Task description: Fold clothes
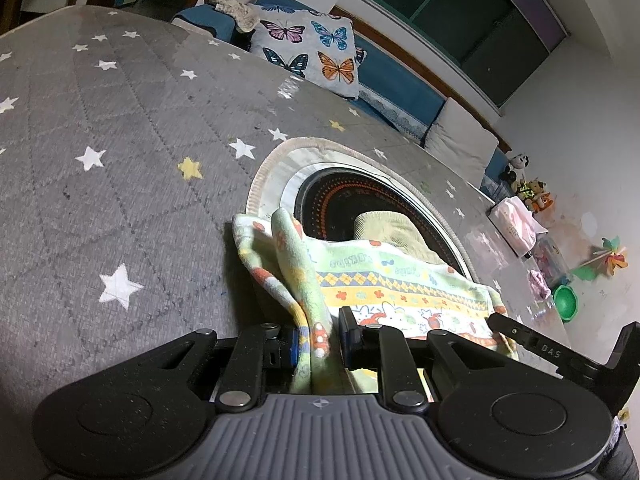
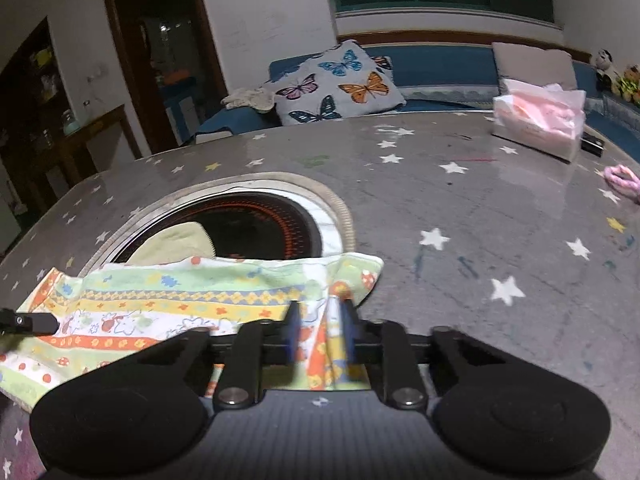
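Note:
A small patterned garment (image 1: 400, 292), pale green with yellow and orange bands, lies on the grey star-print table cover (image 1: 100, 200) across the near rim of a round dark hob recess (image 1: 360, 200). My left gripper (image 1: 318, 340) is shut on a bunched fold at the garment's left end. In the right wrist view the same garment (image 2: 160, 300) spreads to the left, and my right gripper (image 2: 321, 332) is shut on a raised fold at its right end. A plain yellow-green part (image 2: 180, 240) hangs into the recess (image 2: 260, 224). The left gripper's fingertip (image 2: 28, 322) shows at the left edge.
A pink tissue pack (image 2: 538, 120) and a pink bundle (image 2: 622, 178) sit on the table's far right. Behind the table is a blue sofa with a butterfly cushion (image 2: 340, 84). Toys and a green bowl (image 1: 566, 300) lie on the floor to the right.

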`<control>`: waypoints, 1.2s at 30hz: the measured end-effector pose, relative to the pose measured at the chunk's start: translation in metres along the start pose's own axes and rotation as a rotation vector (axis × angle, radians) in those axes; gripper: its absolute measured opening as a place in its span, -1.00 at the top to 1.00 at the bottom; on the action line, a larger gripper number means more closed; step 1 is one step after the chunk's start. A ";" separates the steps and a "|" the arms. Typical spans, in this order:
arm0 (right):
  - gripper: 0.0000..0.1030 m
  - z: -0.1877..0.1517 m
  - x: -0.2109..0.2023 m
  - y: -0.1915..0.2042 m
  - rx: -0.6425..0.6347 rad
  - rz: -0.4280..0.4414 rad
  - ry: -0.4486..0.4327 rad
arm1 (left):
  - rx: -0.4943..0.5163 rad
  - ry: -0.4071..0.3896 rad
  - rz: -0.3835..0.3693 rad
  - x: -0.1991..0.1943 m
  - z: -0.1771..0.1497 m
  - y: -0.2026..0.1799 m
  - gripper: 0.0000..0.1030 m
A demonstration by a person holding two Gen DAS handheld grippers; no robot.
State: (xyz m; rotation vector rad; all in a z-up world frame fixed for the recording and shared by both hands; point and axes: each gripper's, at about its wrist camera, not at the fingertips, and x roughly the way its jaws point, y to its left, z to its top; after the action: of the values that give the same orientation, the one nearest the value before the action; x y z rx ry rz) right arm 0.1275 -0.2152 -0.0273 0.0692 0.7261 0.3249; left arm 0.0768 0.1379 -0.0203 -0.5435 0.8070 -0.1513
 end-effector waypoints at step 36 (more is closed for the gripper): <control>0.98 0.054 -0.112 -0.132 -0.012 -0.264 -0.230 | 0.340 -0.010 -0.165 0.082 0.038 -0.238 0.82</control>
State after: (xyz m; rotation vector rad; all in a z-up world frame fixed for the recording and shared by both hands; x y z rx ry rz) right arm 0.1201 -0.3730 0.0621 -0.0010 0.4971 0.0670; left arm 0.1787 -0.0772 0.0710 -0.2883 0.7077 -0.4291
